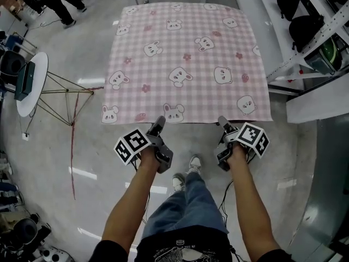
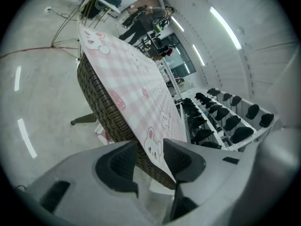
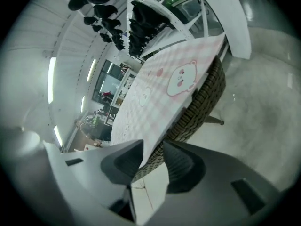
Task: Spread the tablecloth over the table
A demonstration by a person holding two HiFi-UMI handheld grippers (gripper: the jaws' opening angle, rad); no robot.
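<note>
Grey floor (image 1: 92, 146) round wicker counter (image 2: 101, 102), top hidden under bunny tablecloth (image 1: 185, 64); left claw (image 1: 158, 121), right claw (image 1: 223, 122) half open astride its hem, not pinching.

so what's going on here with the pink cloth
A person with a gripper in each hand is spreading a pink checked tablecloth over a wicker table. It already lies flat across the top. The left gripper and right gripper are at its near edge, which sits between each pair of jaws, not clamped.
</note>
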